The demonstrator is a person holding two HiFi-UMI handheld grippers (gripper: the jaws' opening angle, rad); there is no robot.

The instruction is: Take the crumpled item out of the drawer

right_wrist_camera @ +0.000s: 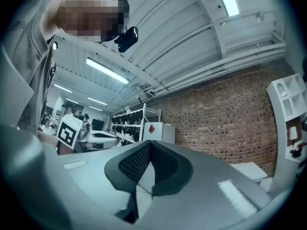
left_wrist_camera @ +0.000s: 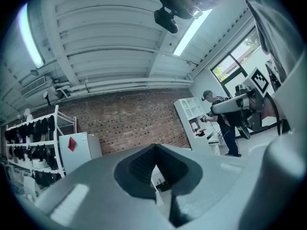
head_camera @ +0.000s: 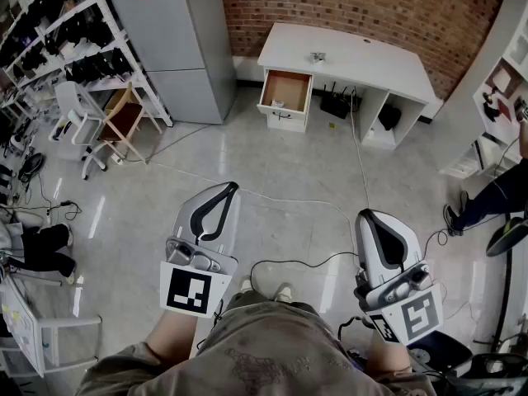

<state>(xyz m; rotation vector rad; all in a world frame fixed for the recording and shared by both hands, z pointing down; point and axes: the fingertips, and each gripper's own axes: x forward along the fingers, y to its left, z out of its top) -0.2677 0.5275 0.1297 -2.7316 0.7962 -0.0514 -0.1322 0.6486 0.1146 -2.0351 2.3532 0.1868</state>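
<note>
A white desk (head_camera: 355, 60) stands far off against the brick wall, and its left drawer (head_camera: 299, 92) is pulled open, showing a brown inside. A small pale item (head_camera: 279, 103) lies in the drawer, too small to make out. My left gripper (head_camera: 228, 190) and right gripper (head_camera: 369, 217) are held low in front of my body, well short of the desk. Both are shut with nothing between the jaws. The left gripper view shows the left gripper (left_wrist_camera: 154, 150) closed tip to tip, pointing up toward the brick wall. The right gripper (right_wrist_camera: 149, 145) shows the same in its own view.
A grey cabinet (head_camera: 177, 40) stands left of the desk, with shelving racks (head_camera: 58, 31) and a wooden chair (head_camera: 124, 118) further left. Cables (head_camera: 272, 196) trail across the glossy floor. A white shelf unit (head_camera: 495, 81) and a person (head_camera: 495, 196) are at the right.
</note>
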